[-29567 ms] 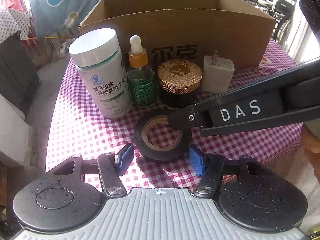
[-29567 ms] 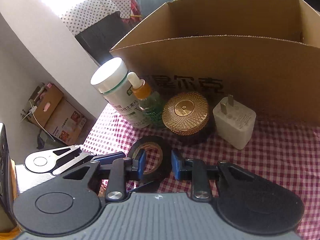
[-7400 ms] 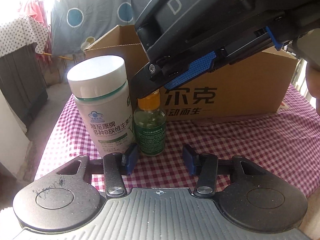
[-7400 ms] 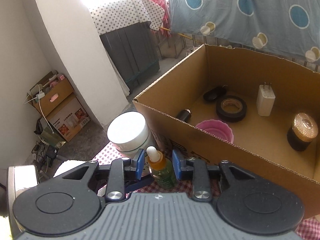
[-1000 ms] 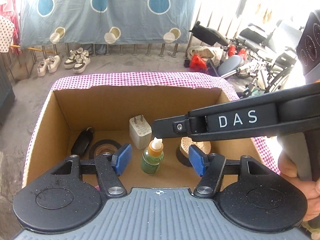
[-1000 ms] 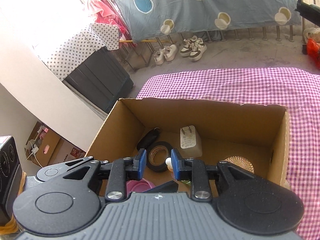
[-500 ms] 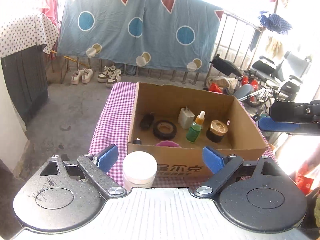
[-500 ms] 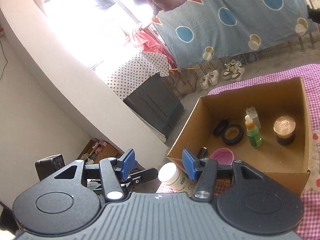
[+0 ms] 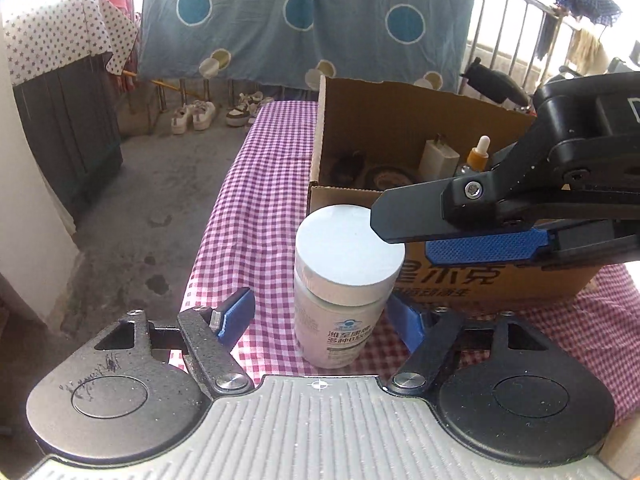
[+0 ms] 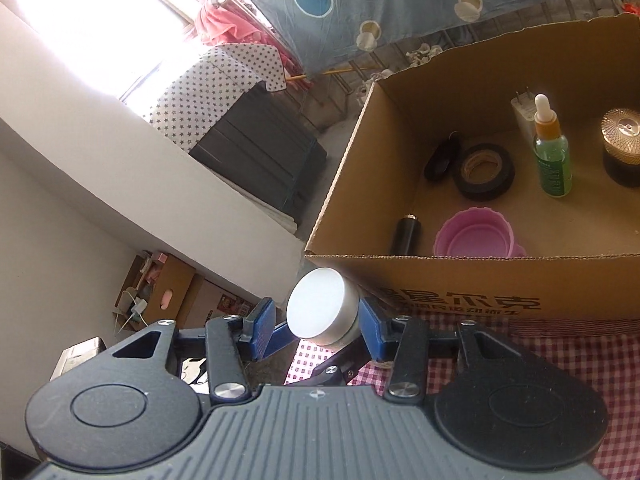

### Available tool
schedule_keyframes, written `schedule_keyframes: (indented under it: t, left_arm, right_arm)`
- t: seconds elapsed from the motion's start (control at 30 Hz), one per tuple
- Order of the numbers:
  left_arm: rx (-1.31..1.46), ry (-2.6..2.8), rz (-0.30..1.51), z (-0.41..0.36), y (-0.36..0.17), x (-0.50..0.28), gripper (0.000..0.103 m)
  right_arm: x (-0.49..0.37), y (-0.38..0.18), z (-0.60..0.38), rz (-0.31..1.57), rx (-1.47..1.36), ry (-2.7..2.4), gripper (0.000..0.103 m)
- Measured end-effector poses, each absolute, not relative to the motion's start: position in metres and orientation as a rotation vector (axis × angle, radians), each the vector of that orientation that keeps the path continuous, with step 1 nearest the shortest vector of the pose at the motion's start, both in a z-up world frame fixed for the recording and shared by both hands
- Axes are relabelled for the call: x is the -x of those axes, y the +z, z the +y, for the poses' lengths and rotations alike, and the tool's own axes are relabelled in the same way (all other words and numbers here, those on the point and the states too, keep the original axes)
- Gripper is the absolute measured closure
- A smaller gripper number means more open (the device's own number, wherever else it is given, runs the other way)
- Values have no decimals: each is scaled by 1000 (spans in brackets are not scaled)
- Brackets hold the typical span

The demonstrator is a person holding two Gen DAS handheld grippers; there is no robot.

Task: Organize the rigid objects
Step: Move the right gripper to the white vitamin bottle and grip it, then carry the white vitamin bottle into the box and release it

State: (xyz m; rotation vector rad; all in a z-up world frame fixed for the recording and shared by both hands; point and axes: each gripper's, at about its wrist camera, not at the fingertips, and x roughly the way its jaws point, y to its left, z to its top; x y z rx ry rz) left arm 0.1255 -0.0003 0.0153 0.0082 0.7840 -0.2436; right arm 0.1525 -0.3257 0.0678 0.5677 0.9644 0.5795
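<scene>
A big white pill bottle (image 9: 347,280) with a flat white lid stands upright on the pink checked tablecloth (image 9: 256,208), just in front of the cardboard box (image 9: 360,120) and near its left corner.

The left gripper (image 9: 320,316) is low by the table with the bottle between its two blue fingers (image 9: 236,314). Its jaws have just been closing in, but there is a clear gap on the left side. The right finger is mostly hidden behind the bottle, so I cannot tell if it touches. The jaws are spread and not pinching.

The right gripper (image 10: 316,326) comes at the bottle's lid (image 10: 322,308) from the other side. Its jaws have just been closing too. The right blue pad looks like it touches the lid, and the left pad stands a little apart, so the lid is between the pads but not squeezed. In the left wrist view this gripper reaches in from the right, over the top of the lid.

Inside the box are a green dropper bottle (image 10: 552,160) standing up, a white plug charger (image 10: 522,114) behind it, a roll of black tape (image 10: 484,172) lying flat, a dark jar with a gold lid (image 10: 624,144), a pink cup (image 10: 476,236), a small black tube (image 10: 406,234) and another small black thing (image 10: 440,162) by the tape
</scene>
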Motion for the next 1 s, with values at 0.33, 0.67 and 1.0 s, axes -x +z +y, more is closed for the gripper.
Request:
schedule_keyframes:
  t: [0.33,0.67,1.0]
  left_arm:
    - [-10,-257,796,-8,8,-134,48]
    - [-9,-245,803,-15,10,-127,50]
    - [-14,-256,794,-29,17,-112,50]
  right_arm:
    - [-163,58,-316,979,-547,554,67]
    - [-160,60,-320,985,-548,547,74]
    - [-146,69,-328,967,-528,544,74]
